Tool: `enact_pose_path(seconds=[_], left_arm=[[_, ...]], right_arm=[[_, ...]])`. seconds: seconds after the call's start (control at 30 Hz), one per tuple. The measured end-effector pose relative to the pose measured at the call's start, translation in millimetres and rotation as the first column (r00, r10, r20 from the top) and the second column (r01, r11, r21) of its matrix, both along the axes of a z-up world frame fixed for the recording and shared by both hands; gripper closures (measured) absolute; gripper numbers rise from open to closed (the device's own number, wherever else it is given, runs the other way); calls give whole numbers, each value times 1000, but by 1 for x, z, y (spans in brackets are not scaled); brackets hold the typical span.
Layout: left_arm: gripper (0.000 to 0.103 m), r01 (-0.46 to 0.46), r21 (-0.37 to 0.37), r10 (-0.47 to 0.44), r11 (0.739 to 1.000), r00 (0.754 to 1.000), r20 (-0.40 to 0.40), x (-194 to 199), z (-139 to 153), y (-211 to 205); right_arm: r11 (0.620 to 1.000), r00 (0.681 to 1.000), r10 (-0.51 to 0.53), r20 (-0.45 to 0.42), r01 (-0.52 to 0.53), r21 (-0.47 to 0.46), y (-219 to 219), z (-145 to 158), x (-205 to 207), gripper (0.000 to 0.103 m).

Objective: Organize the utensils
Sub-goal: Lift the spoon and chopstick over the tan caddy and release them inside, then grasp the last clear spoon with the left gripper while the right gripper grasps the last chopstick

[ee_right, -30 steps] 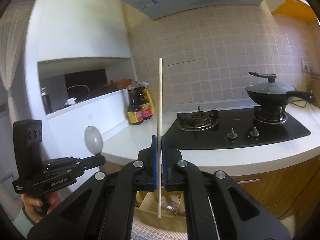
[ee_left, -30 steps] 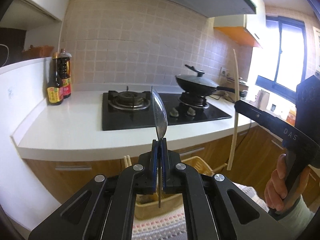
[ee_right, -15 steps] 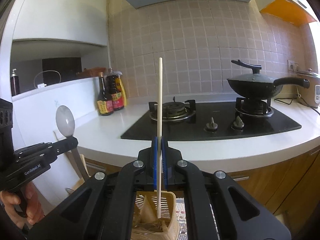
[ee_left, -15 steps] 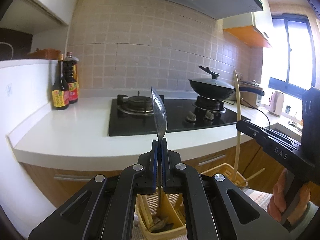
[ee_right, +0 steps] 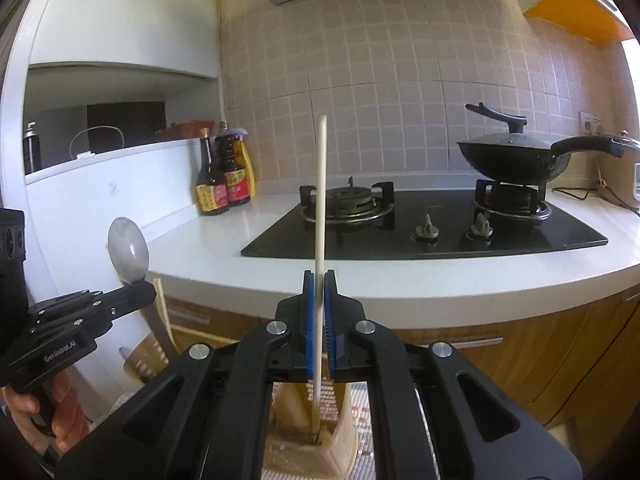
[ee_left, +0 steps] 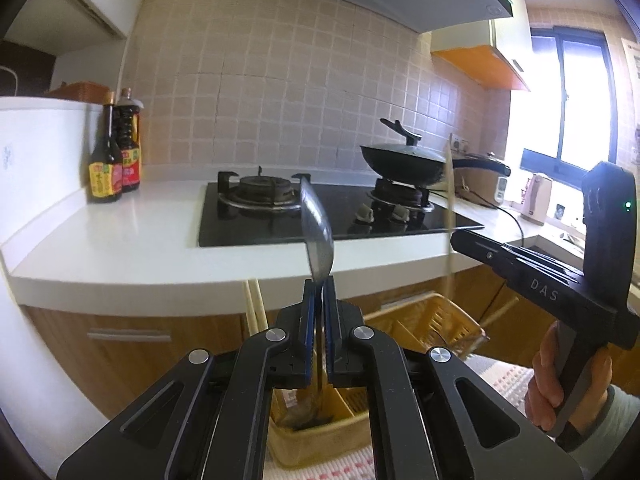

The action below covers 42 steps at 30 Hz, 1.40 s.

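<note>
Two utensils in hand. I have the spoon clamped upright in my left gripper, bowl at 12 o'clock, handle reaching down into the yellow basket below. My right gripper is closed on a pale chopstick, also upright, its lower tip inside the basket's slot. Beyond, the counter carries a stove, a wok at 2 o'clock and sauce bottles at 10 o'clock.

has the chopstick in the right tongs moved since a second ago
Yes. The chopstick has come down: its lower end now sits inside the utensil basket, which earlier showed only as a sliver behind the tongs.
</note>
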State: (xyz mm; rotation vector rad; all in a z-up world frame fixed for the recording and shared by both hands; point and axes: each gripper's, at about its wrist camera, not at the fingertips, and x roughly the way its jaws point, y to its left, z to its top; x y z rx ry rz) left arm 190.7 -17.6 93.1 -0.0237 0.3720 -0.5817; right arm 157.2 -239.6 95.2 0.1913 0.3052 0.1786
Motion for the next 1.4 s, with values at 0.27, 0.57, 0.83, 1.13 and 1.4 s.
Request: enact_pose_path(seconds=[0.27, 0.57, 0.83, 1.13, 1.4], left_arm=[[66, 28, -43, -30, 999, 998, -52, -30, 4, 21], [63, 1, -57, -4, 998, 998, -60, -56, 16, 37], [63, 1, -47, -3, 999, 999, -52, -53, 19, 44], [63, 12, -53, -17, 999, 995, -96, -39, 5, 45], [63, 27, -41, -31, 999, 994, -106, -43, 2, 39]], right_arm=[[998, 1000, -2, -23, 4, 69, -20, 6, -42, 71], [998, 992, 59, -108, -57, 21, -17, 34, -31, 57], [979, 858, 203, -471, -191, 73, -18, 25, 88, 57], [971, 785, 229, -576, -224, 80, -11, -4, 121, 75], [969, 841, 229, -491, -243, 36, -5, 5, 102, 99]])
